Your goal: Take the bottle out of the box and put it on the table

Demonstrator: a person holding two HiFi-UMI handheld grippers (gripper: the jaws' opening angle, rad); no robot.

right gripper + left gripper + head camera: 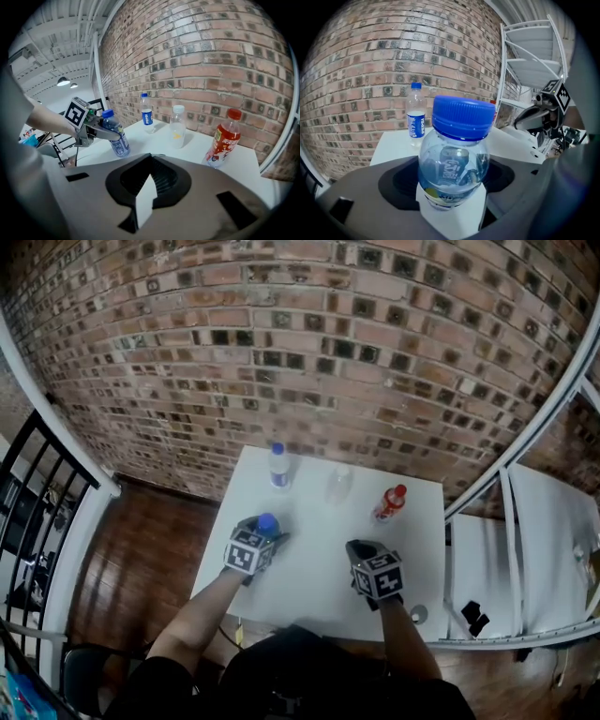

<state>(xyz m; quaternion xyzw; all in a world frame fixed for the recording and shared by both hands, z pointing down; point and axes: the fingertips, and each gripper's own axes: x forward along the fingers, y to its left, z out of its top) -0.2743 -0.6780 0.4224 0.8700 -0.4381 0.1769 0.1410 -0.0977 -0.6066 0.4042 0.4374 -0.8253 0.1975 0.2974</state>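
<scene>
Gripping the bottle [267, 522] just under its blue cap, the left gripper [269, 536] sits at the lower left of the white table [314, 582] in the head view. Its own view shows the jaws spread wide on either side of the clear shoulder, and their dark hollows close in on the plastic. From the right gripper view this bottle stands upright at the left of the frame, and its base seems to meet the tabletop (the very bottom edge is hard to read).

The right gripper [359, 547] hovers over the lower right part of the table, well apart from the left one. Its jaws are drawn nearly together, only a thin white slit shows between them, and nothing lies in it.

Three more bottles stand in a loose row along the far side of the table, near the brick wall [309, 352]: a blue-labelled bottle [278, 466] at the left, a clear bottle [339, 484] with a pale cap in the middle, and a red bottle [390, 503] at the right.
</scene>
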